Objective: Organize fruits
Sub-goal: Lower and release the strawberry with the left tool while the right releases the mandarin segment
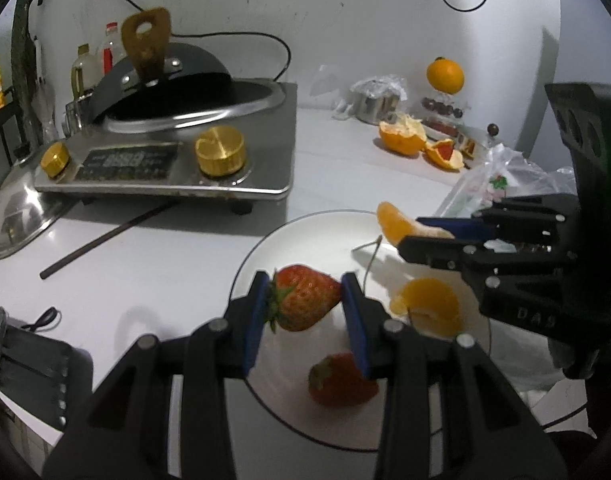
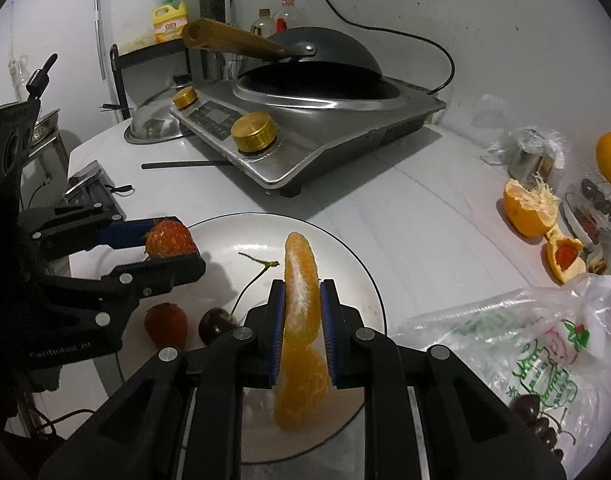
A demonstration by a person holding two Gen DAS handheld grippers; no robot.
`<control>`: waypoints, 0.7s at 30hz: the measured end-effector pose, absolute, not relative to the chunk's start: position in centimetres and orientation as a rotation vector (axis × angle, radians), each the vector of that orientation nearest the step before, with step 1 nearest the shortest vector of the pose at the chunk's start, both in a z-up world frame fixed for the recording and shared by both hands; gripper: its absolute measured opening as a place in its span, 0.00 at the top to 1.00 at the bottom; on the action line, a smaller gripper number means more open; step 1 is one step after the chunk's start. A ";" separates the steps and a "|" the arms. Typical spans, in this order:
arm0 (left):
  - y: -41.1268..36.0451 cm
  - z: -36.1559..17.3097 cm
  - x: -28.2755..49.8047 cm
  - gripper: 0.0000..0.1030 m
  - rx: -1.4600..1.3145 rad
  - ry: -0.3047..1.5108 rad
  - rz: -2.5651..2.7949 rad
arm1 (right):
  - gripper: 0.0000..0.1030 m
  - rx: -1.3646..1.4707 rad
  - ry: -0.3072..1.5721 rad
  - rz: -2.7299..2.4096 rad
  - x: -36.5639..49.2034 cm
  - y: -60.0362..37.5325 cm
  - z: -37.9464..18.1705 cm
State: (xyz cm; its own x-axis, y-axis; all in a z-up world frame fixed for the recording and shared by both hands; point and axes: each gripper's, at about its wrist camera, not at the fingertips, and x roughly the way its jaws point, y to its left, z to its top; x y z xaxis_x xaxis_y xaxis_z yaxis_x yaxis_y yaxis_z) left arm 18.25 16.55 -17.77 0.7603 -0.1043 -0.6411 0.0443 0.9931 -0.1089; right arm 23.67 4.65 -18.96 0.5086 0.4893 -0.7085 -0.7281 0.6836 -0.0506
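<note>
Now strawberry point(image 1: 303, 298) between left jaws, orange segment point(image 2: 301, 292) between right jaws.

Showing two matching sets of tongs in matte black plastic: left tongs point(image 1: 303, 300) and right tongs point(image 2: 303, 320). Carrying flat blue pads point(image 1: 254, 320) along the inner faces of the fingers, ribbed at the edges on the right pair point(image 2: 327, 332). Linking each finger to the body through paired angular bars with triangular cut-outs, pinned by round silver screws point(image 1: 392, 326) at the joints. Bearing faint pale lettering on the black housing of the left unit point(image 2: 59, 350) and raised letters on the right one point(image 1: 535, 317). Showing a perforated black plate with round holes point(image 1: 579, 130) above the right housing. Trailing a thin dark cable point(image 1: 491, 334) beside it.
</note>
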 end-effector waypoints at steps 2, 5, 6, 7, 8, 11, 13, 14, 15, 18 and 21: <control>16.7 -18.1 18.5 0.64 -0.090 0.710 -0.084 | 0.82 -0.366 0.728 0.754 24.0 5.0 -19.2; 16.9 -18.5 18.9 0.64 -0.092 0.724 -0.086 | 0.82 -0.367 0.736 0.755 24.5 5.6 -19.6; 16.9 -18.6 18.9 0.64 -0.092 0.727 -0.086 | 0.82 -0.368 0.738 0.757 24.6 5.7 -19.6; 17.0 -18.7 18.9 0.64 -0.091 0.728 -0.085 | 0.82 -0.370 0.740 0.760 24.6 6.0 -19.7; 17.0 -18.7 18.9 0.64 -0.089 0.729 -0.086 | 0.82 -0.372 0.742 0.764 24.7 6.2 -19.8; 17.1 -18.8 18.9 0.64 -0.086 0.733 -0.089 | 0.82 -0.381 0.752 0.775 24.7 6.9 -20.1; 17.2 -19.0 18.8 0.63 -0.085 0.735 -0.090 | 0.82 -0.389 0.757 0.785 24.5 7.4 -20.3; 17.2 -19.0 18.8 0.63 -0.088 0.736 -0.093 | 0.82 -0.393 0.760 0.791 24.4 7.7 -20.4; 17.3 -19.1 18.8 0.63 -0.091 0.738 -0.095 | 0.82 -0.396 0.763 0.795 24.4 8.0 -20.5; 17.4 -19.3 18.8 0.63 -0.100 0.745 -0.106 | 0.82 -0.402 0.773 0.804 24.2 8.6 -20.8; 17.6 -19.6 18.8 0.63 -0.103 0.758 -0.106 | 0.82 -0.403 0.783 0.811 24.1 9.0 -21.0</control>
State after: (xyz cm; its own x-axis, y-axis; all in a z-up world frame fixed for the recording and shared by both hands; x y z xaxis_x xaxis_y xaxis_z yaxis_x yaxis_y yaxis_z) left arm 18.79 17.55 -19.57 0.7216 -0.1324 -0.6796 0.0584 0.9897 -0.1308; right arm 24.09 8.98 -20.97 0.4370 0.4911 -0.7536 -0.7704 0.6367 -0.0318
